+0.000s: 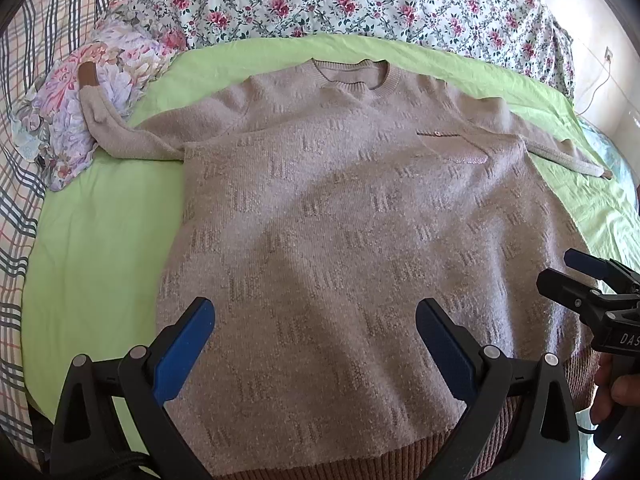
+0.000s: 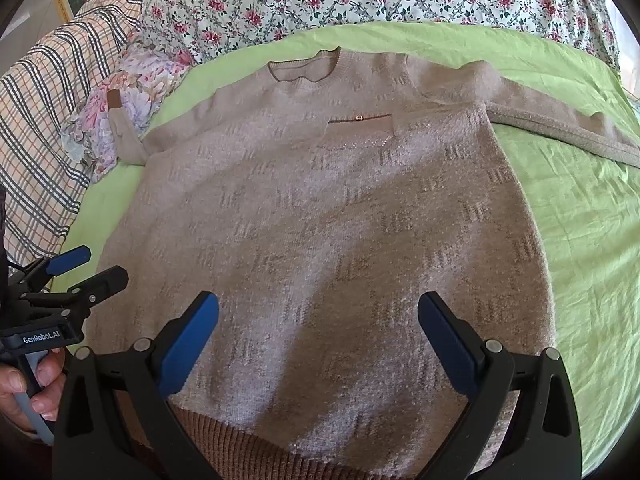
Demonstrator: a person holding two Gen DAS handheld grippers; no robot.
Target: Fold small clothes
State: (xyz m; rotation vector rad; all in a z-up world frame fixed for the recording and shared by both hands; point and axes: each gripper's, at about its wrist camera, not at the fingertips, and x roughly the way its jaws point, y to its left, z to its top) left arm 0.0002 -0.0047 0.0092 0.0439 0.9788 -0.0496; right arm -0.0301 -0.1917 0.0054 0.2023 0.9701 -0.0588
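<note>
The beige sweater [image 1: 360,220] is lying flat, front up, on the green sheet [image 1: 100,240], while the left gripper [image 1: 314,344] and right gripper [image 2: 318,340] are hovering above its hem, jaws spread apart, gripping nothing.

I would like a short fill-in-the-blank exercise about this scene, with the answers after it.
1. The sweater lies flat on a ____ sheet.
2. Both the left gripper and the right gripper are ____.
3. The left cuff rests on a ____ cloth.

Answers: green; open; floral
</note>
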